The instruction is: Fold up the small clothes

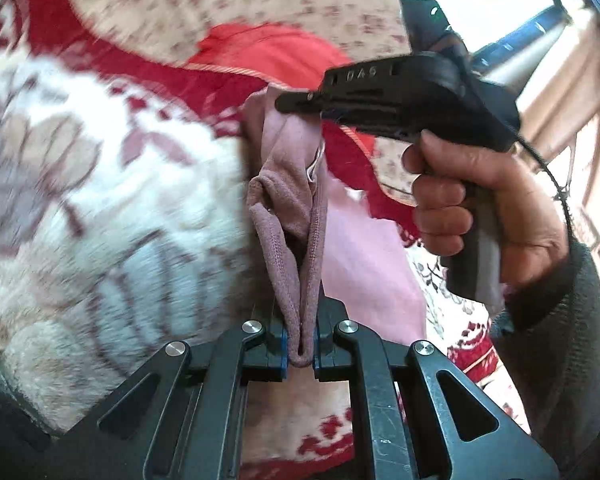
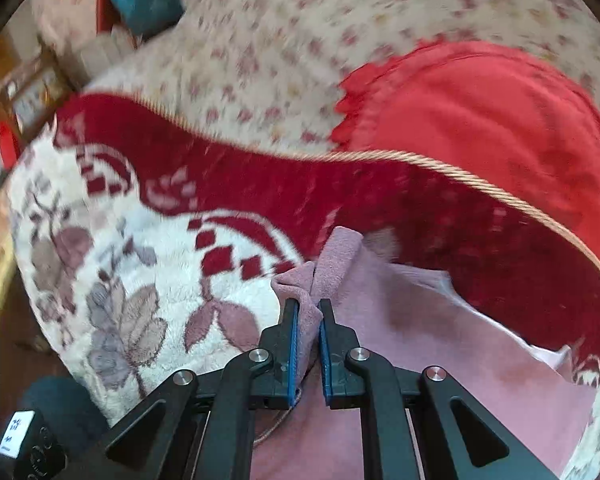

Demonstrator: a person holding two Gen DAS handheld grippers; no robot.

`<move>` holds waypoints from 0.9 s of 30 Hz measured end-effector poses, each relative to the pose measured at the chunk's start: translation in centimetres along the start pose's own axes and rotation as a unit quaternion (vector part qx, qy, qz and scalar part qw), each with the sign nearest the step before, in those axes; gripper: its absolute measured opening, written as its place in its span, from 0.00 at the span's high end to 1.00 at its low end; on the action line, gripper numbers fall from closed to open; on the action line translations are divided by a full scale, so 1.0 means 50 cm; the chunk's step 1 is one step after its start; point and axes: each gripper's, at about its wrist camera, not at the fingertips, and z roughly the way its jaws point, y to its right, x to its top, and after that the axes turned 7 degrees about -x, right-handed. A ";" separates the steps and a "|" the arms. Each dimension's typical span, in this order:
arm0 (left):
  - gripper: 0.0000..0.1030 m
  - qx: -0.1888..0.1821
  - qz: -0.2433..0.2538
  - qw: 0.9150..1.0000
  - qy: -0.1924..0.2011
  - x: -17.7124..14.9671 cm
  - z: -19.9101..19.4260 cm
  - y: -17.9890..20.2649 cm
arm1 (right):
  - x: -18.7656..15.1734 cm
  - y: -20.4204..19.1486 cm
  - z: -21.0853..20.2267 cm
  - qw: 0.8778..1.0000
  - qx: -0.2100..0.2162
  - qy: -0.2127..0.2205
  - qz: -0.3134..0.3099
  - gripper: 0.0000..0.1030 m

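A small mauve-pink garment (image 1: 288, 216) hangs stretched between both grippers above a bed. My left gripper (image 1: 300, 336) is shut on its stitched hem, which bunches between the blue pads. In the left wrist view my right gripper (image 1: 300, 100), held in a hand (image 1: 472, 204), pinches the garment's far end. In the right wrist view my right gripper (image 2: 309, 308) is shut on a fold of the same garment (image 2: 380, 320), which spreads down to the right over the blanket.
A fluffy white and dark red floral blanket (image 2: 140, 264) covers the bed. A red cloth (image 2: 500, 128) lies on a beige flowered sheet (image 2: 280, 40) behind. A window (image 1: 496, 0) shows at the upper right of the left wrist view.
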 end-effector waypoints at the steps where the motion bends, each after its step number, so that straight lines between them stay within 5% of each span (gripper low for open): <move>1: 0.94 -0.001 0.007 1.000 -0.002 0.001 0.004 0.018 | -0.006 0.025 -0.018 1.000 0.004 0.009 0.015 0.92; 10: 0.94 -0.024 0.047 0.997 -0.063 -0.009 0.125 0.189 | -0.105 0.262 -0.121 0.992 0.038 0.057 0.107 0.92; 18: 0.94 -0.062 0.061 0.988 -0.126 -0.079 0.319 0.310 | -0.241 0.474 -0.164 0.980 0.035 0.111 0.158 0.92; 27: 0.91 -0.047 0.031 0.984 -0.169 -0.156 0.445 0.333 | -0.302 0.599 -0.078 0.984 0.031 0.050 0.167 0.92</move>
